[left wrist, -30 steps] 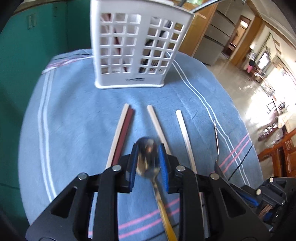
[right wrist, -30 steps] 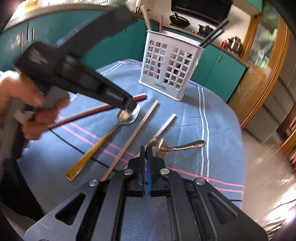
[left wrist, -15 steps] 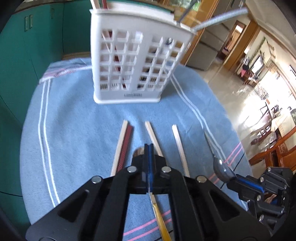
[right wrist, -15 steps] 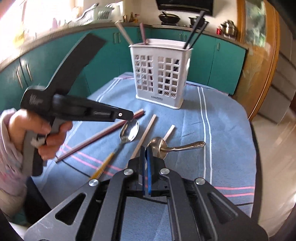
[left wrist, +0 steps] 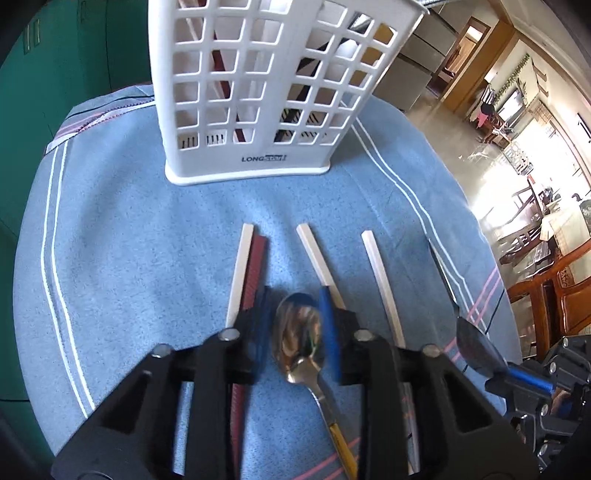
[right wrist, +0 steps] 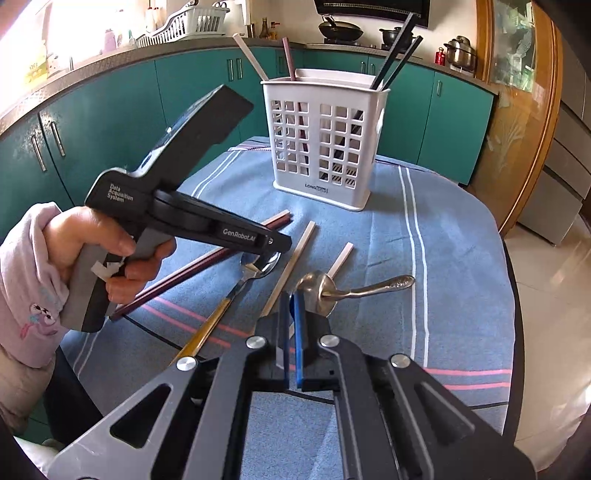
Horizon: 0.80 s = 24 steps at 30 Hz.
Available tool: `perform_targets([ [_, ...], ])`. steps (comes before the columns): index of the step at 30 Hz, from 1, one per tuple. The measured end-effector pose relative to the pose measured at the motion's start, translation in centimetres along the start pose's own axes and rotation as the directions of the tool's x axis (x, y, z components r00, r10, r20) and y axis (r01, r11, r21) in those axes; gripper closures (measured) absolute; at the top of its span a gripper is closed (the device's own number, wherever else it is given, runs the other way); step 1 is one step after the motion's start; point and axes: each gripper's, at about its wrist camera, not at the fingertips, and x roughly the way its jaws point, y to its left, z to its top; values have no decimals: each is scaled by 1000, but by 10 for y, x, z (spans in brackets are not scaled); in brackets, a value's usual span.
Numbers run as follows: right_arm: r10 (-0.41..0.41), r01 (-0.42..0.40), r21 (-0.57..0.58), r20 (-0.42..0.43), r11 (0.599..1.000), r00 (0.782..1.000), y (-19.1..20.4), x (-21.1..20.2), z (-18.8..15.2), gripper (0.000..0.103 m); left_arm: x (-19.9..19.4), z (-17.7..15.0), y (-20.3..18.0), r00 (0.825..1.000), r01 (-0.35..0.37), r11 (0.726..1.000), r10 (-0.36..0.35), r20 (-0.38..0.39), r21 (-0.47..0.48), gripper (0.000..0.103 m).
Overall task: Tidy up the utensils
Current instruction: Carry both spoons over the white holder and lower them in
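While the left tool (left wrist: 295,325) is opening around the gold-handled spoon (left wrist: 299,332) bowl at lower centre, its curved metal could slip free; the right tool (right wrist: 291,332), pressed together, pinches the silver spoon (right wrist: 321,291).

1. Blue tablecloth (right wrist: 458,258) with white and pink stripes, covering the table;
2. Teal cabinets (right wrist: 110,122) with metal handles, along the far wall under a grey counter;
3. White dish rack (right wrist: 181,23) on the counter, upper left; bottles just beside it;
4. Black wok (right wrist: 340,27) and a dark pot (right wrist: 391,35) on the stove;
5. Steel pot with lid (right wrist: 460,50) on the counter at right; a small red item (right wrist: 439,56) just beside it;
6. Wooden door frame (right wrist: 517,110) at right;
7. Wooden chairs (left wrist: 554,299) on the tiled floor, seen from the left wrist.
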Motion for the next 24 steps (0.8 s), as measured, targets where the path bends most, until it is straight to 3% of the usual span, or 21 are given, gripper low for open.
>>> perform_targets([
  [3, 7, -7, 10, 11, 1000, 1000, -3, -4, 4, 101, -9, 0, -2, 1000, 0, 1000, 0, 26, 1, 100],
  [10, 52, -57, 95, 48, 994, 997, -18, -20, 13, 101, -51, -11, -14, 981, -109, 994, 106, 165, 8, 100],
  [12, 81, -89, 135, 61, 987, 995, -26, -25, 16, 101, -66, -16, -20, 962, -164, 986, 157, 221, 12, 100],
  [13, 101, -111, 159, 71, 981, 992, -30, -29, 18, 101, -78, -20, -25, 945, -199, 980, 188, 267, 13, 100],
  [16, 158, -177, 227, 101, 958, 982, -42, -37, 24, 101, -104, -28, -34, 911, -234, 972, 217, 351, 6, 100],
  [21, 184, -218, 261, 150, 940, 971, -50, -53, 37, 101, -147, -33, -42, 844, -281, 960, 250, 475, -5, 100],
  [24, 226, -272, 281, 184, 920, 956, -51, -61, 47, 101, -171, -34, -48, 789, -317, 948, 276, 549, -22, 100],
])
